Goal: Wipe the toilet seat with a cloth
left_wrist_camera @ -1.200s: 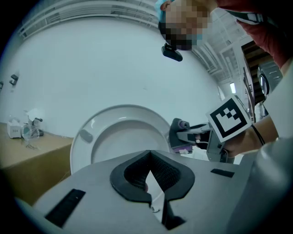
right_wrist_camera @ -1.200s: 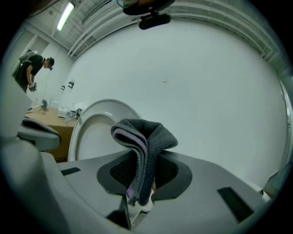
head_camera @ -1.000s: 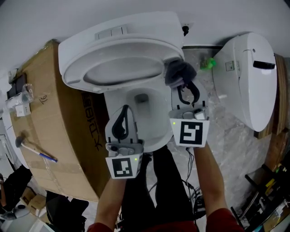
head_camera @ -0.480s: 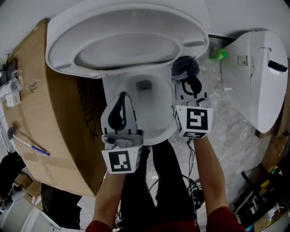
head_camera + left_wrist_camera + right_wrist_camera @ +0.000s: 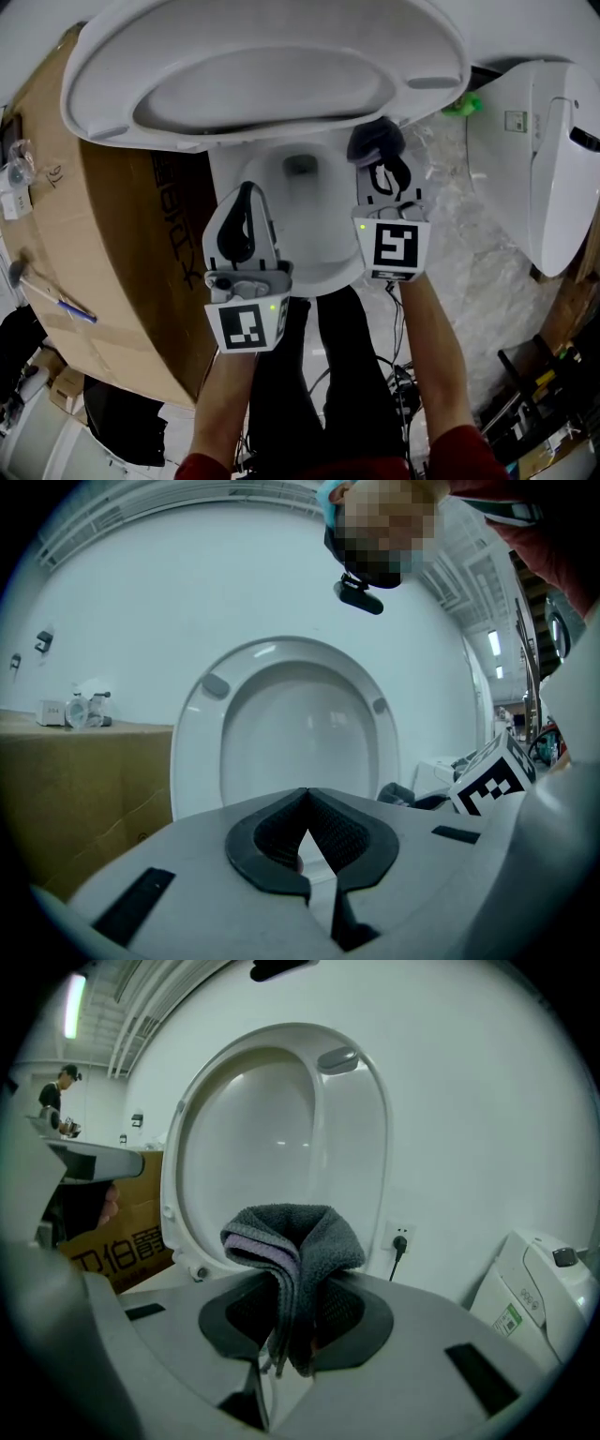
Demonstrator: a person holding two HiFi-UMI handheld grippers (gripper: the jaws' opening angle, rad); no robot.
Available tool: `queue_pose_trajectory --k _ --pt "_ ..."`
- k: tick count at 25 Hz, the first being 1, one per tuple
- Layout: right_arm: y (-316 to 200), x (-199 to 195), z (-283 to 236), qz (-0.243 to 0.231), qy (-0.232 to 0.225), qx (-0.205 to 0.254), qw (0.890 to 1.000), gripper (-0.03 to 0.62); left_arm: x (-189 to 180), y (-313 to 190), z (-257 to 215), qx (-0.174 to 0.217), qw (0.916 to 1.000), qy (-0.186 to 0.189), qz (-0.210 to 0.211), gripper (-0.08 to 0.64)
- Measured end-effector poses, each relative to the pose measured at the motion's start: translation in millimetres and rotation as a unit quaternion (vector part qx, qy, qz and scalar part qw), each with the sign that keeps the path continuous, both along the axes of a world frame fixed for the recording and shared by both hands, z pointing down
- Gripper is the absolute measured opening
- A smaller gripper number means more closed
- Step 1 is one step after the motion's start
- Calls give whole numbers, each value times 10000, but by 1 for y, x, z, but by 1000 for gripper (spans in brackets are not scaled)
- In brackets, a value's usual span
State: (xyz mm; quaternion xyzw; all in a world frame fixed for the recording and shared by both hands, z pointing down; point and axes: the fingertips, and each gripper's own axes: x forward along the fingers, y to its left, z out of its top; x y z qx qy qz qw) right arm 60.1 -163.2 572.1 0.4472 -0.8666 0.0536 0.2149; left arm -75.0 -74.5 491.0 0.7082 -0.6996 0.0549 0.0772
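The white toilet's seat and lid (image 5: pixel 262 84) stand raised over the open bowl (image 5: pixel 323 267). My left gripper (image 5: pixel 246 192) hangs over the bowl's left rim, jaws shut with nothing between them; in the left gripper view its tips (image 5: pixel 307 794) meet in front of the raised seat (image 5: pixel 291 724). My right gripper (image 5: pixel 382 169) is at the bowl's right rear and is shut on a folded dark grey cloth (image 5: pixel 375 141). The cloth (image 5: pixel 295 1241) stands up out of the right gripper (image 5: pixel 291 1335), with the raised seat (image 5: pixel 272 1147) behind it.
A large cardboard box (image 5: pixel 103 244) stands against the toilet's left side, with a hammer-like tool (image 5: pixel 56 300) and small items on top. A second white toilet (image 5: pixel 544 159) stands to the right on plastic-wrapped floor. A wall socket (image 5: pixel 401 1237) sits behind.
Both grippers have sunk toward the bowl, the right one more, and the raised seat now fills more of the head view. The cloth stays in the right gripper.
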Motion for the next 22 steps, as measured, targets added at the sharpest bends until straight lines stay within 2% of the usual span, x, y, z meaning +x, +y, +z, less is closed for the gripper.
queue_pose_trajectory --k 4,7,13,22 --pt "1 1 30 3 254 -260 9993 77 -2 -2 7 -51 10000 -11 2 11" --pt "-4 5 45 -11 427 -272 9987 77 -4 -3 11 -87 9999 -51 24 11" --pt "-6 7 68 110 171 -702 9973 77 -10 -3 16 -114 9999 -52 -70 11" --pt "-5 5 68 216 225 -792 9964 78 -16 8 11 -105 9999 -64 -109 12"
